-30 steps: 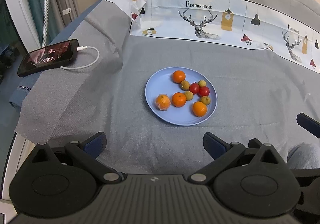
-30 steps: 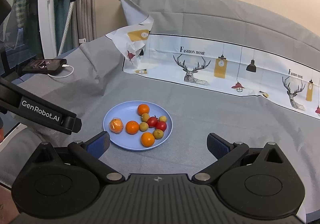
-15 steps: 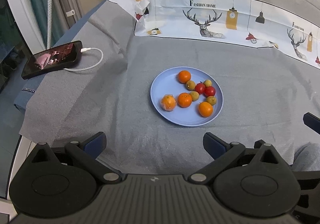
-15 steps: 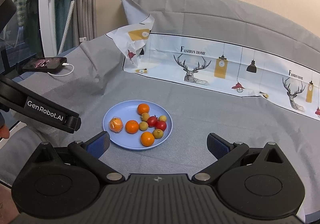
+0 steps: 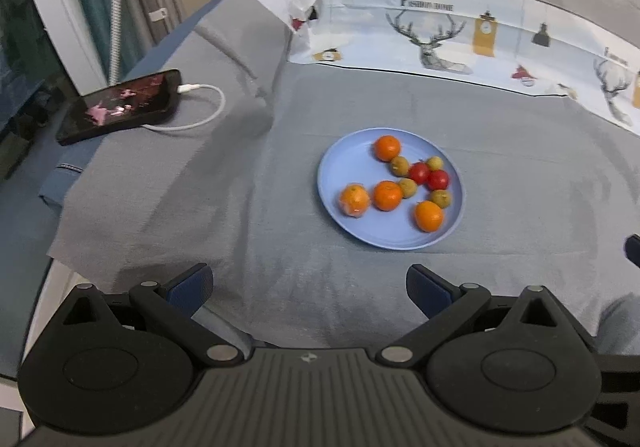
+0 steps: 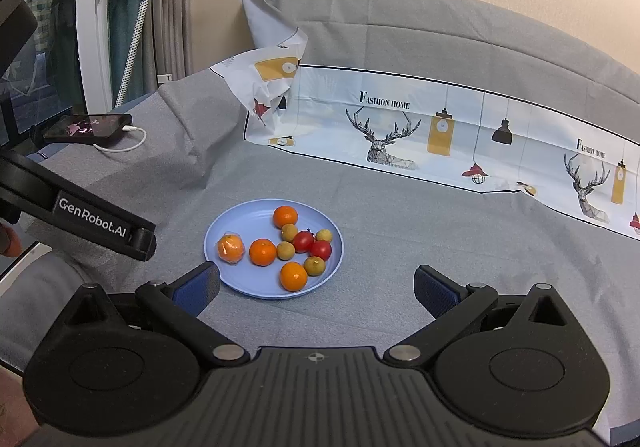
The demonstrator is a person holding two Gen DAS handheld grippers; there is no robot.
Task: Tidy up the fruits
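Blue plate (image 5: 352,223) sits mid-tabletop on grey cloth (image 5: 248,239), holding all the fruit: four oranges, one of them a wrapped orange (image 5: 354,200), two red fruits (image 5: 428,175), four small yellow-green ones. Kinds lie mixed, several touching.

Left tool (image 5: 308,283) and right tool (image 6: 316,287) hover short of the plate, jaws spread wide, gripping nothing.

Judgement: scene fits fruit gathered or sorting pending. Any pick wants a loose outer fruit, light squeeze.

Phone (image 5: 120,105) with cable (image 5: 200,115) lies far left; printed sheet (image 6: 460,135) behind. Nothing blocks the plate.

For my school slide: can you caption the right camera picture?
Open right gripper faces a round blue plate of fruits on grey cloth.
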